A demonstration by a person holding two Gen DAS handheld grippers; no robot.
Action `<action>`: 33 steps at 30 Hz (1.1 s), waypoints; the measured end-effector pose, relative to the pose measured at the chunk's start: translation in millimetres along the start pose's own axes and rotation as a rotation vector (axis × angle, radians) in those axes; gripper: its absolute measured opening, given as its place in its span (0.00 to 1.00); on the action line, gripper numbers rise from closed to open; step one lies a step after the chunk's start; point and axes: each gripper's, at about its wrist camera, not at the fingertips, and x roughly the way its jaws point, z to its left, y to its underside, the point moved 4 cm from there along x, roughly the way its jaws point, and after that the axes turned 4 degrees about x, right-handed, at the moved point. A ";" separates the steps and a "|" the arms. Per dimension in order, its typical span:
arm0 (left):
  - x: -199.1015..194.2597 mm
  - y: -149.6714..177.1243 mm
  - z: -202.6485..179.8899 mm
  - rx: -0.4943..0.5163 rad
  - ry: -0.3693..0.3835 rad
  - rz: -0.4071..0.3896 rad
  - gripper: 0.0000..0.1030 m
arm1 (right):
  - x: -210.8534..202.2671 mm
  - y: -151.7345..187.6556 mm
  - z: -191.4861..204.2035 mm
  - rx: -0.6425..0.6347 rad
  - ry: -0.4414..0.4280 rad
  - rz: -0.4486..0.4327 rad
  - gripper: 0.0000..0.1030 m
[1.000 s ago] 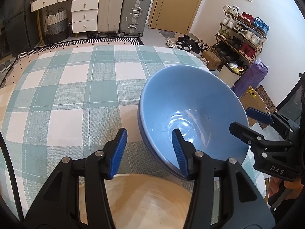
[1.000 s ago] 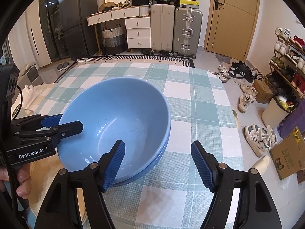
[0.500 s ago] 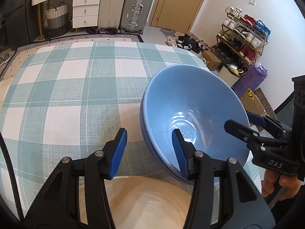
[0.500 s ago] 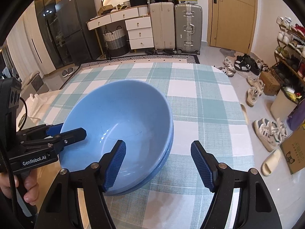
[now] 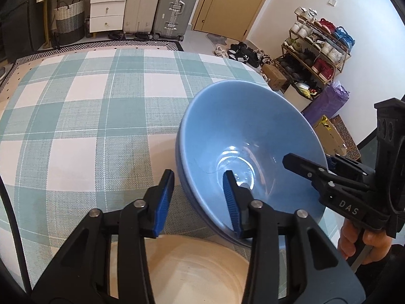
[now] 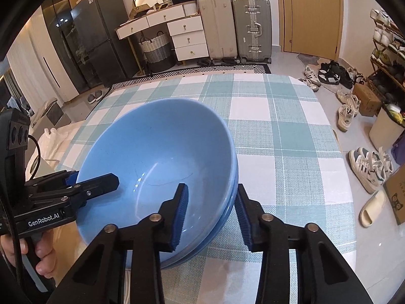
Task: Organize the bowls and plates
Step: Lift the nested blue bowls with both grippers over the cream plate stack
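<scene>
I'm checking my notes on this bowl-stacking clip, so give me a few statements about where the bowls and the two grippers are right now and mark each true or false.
1. The blue bowls sit nested, one inside another. True.
2. The right gripper straddles the bowls' rim, one finger inside and one outside. True.
3. The left gripper hangs clear of the bowls. False: it straddles their rim on the opposite side.
4. The tablecloth is plain red. False: it is teal and white check.
5. A pale wooden plate lies below the left gripper. True.
</scene>
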 end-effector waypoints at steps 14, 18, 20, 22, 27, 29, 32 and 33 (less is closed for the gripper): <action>-7.7 -0.6 -7.2 0.038 -0.040 -0.012 0.26 | -6.5 5.7 -1.0 -0.004 0.009 -0.008 0.31; -16.2 -2.5 -9.8 0.043 -0.041 -0.031 0.26 | -12.7 5.5 -0.3 -0.005 0.010 -0.021 0.31; -21.4 -1.7 -11.7 0.047 -0.042 -0.040 0.26 | -17.2 5.7 0.3 -0.008 0.011 -0.030 0.31; -27.1 -1.5 -13.9 0.052 -0.042 -0.048 0.26 | -22.0 5.4 1.3 -0.008 0.010 -0.040 0.31; -41.6 0.4 -18.6 0.061 -0.043 -0.069 0.26 | -34.2 6.9 2.5 -0.010 0.008 -0.060 0.31; -48.0 1.3 -20.6 0.064 -0.044 -0.078 0.26 | -39.8 7.6 4.0 -0.012 0.008 -0.069 0.31; -58.0 3.4 -24.1 0.067 -0.044 -0.092 0.26 | -48.7 9.4 5.9 -0.013 0.008 -0.081 0.31; -61.7 4.1 -25.1 0.068 -0.044 -0.097 0.26 | -52.0 9.8 6.3 -0.016 0.007 -0.087 0.31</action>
